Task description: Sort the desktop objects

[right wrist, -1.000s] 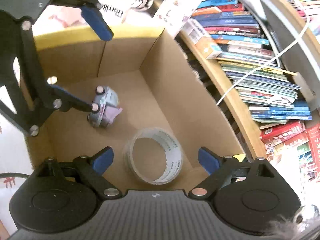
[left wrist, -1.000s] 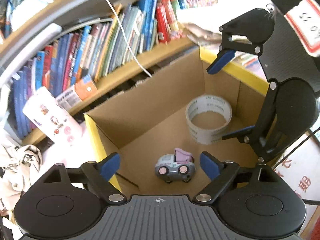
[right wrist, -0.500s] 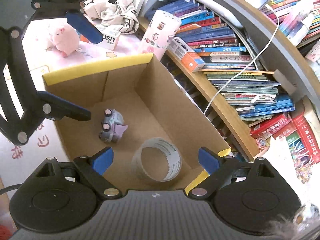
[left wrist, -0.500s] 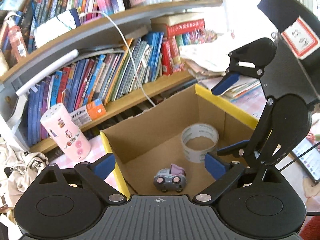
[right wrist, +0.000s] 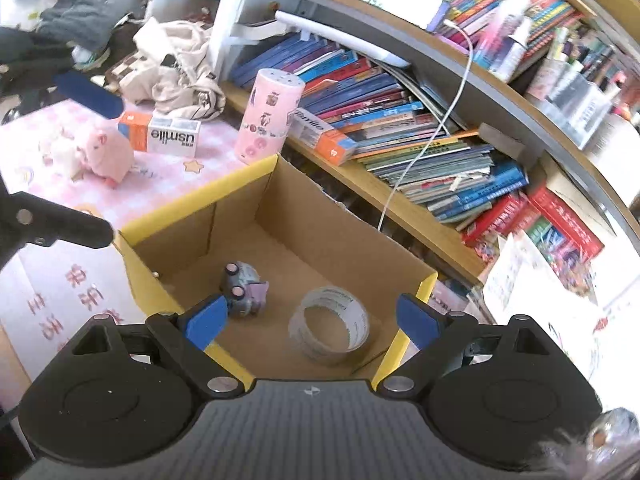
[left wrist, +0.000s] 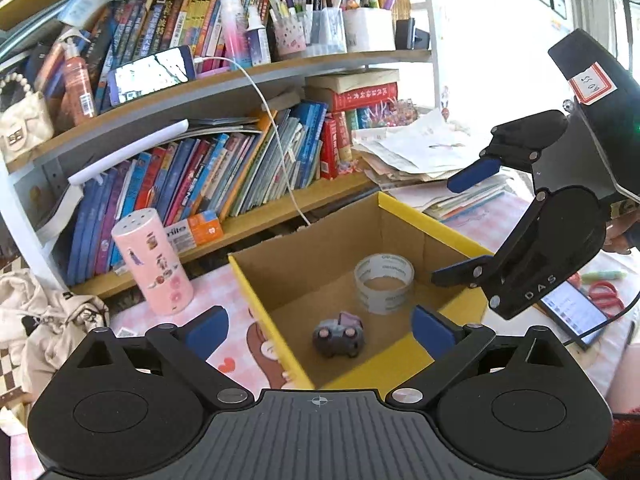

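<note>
Left tool (left wrist: 316, 330) wide, empty, risen above box (left wrist: 436, 232); right tool (right wrist: 312, 318) wide, empty, also higher; toy car (left wrist: 338, 334), tape (left wrist: 384, 284) inside.

Left gripper (left wrist: 316, 330) jaws wide apart, nothing between, tilted downward. Right gripper (right wrist: 312, 318) also spread wide, empty, tilted downward.

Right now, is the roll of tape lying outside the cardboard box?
No, the roll of tape lies inside the cardboard box, near the toy car.

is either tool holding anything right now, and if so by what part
Nothing is held. The left tool and right tool are both open and empty above the box; the toy car and tape roll lie loose inside.
</note>
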`<state>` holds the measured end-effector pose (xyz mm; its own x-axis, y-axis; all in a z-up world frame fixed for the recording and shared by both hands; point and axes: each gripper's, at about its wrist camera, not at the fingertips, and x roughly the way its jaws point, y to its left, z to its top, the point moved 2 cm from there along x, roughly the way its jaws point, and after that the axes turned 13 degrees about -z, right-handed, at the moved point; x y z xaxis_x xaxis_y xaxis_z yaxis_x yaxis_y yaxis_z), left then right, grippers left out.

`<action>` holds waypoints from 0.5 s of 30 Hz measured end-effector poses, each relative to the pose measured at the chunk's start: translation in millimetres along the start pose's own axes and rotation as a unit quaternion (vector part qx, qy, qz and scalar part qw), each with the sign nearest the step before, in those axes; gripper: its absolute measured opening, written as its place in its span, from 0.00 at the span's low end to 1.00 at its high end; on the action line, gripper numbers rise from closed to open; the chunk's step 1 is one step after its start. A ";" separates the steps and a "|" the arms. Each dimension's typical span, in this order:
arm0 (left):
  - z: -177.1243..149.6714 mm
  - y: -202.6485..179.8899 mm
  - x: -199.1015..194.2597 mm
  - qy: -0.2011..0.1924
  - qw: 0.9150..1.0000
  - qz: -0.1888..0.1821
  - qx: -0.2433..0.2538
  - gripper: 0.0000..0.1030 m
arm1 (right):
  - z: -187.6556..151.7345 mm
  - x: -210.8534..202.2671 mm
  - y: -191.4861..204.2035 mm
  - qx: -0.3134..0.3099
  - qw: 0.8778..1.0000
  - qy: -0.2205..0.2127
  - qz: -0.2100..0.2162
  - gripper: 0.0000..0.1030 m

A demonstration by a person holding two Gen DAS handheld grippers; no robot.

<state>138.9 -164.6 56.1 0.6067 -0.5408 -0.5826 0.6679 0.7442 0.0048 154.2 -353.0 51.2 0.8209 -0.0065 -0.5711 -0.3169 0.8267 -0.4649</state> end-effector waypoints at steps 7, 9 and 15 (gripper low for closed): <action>-25.2 6.1 -35.8 -0.009 1.000 -0.011 -0.010 0.97 | -0.8 -33.4 27.4 0.046 0.999 0.006 -0.018 0.89; -33.6 9.0 -45.1 -0.013 0.999 -0.017 -0.026 0.97 | -0.3 -44.4 38.3 0.051 0.998 0.005 -0.021 0.89; -60.0 22.8 -64.8 -0.012 0.998 -0.025 -0.065 0.97 | 1.6 -71.2 77.7 0.059 0.998 0.003 -0.008 0.89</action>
<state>89.0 -89.0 45.2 0.5854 -0.5865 -0.5597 0.6374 0.7596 -0.1293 71.9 -287.4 56.7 0.8220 -0.0238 -0.5690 -0.2452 0.8870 -0.3913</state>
